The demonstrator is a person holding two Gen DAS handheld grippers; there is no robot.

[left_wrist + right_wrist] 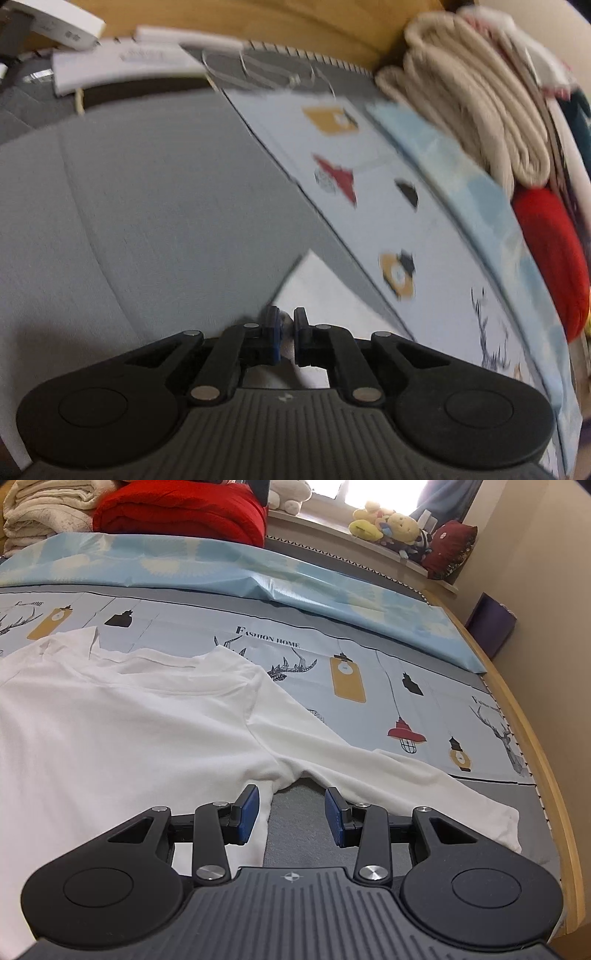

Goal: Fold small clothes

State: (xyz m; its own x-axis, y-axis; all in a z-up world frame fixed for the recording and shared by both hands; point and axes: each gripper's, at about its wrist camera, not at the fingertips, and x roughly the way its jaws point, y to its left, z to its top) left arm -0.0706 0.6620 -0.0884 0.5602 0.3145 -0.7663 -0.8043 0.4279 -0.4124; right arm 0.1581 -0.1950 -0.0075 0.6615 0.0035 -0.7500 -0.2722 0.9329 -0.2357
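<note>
A: Shirt lies flat and white on the printed sheet, sleeve out to the right. Looks like the start of the fold

B: Grippers?

A: Right gripper wide open, holding nothing, fingers either side of the armpit. Left gripper nearly closed on a bit of white cloth at the shirt's corner; that view is blurred, so I'm not certain

B: Next move?

A: My guess: close the right on the armpit seam, then carry both edges across together, keeping the cloth taut

B: Any text?

A: Sheet reads "FASHION HOME". Partly repeated at far left, cut off
</note>
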